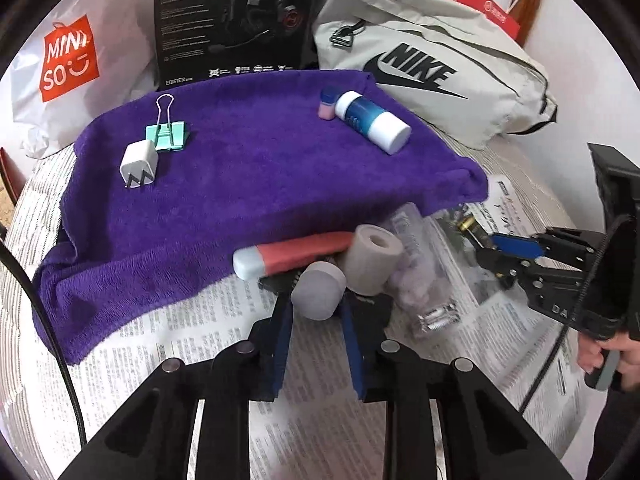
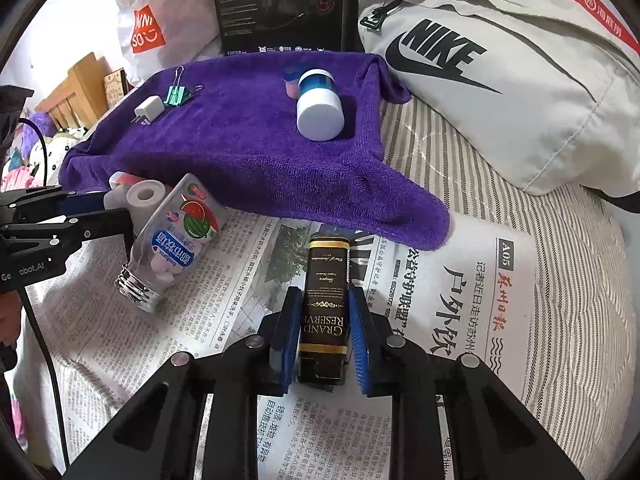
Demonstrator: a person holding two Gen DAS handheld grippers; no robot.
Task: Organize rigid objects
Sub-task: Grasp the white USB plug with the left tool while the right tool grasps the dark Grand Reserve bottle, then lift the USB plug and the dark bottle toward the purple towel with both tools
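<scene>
A purple towel holds a white charger plug, a green binder clip, a blue-and-white bottle and a small pink-and-blue item. My left gripper is shut on a grey cylinder, beside a grey tape roll, a red-and-white tube and a clear candy bottle. My right gripper is shut on a black "Grand Reserve" box lying on the newspaper.
Behind the towel stand a white Miniso bag, a black headset box and a grey Nike bag. Newspaper covers the striped bedding.
</scene>
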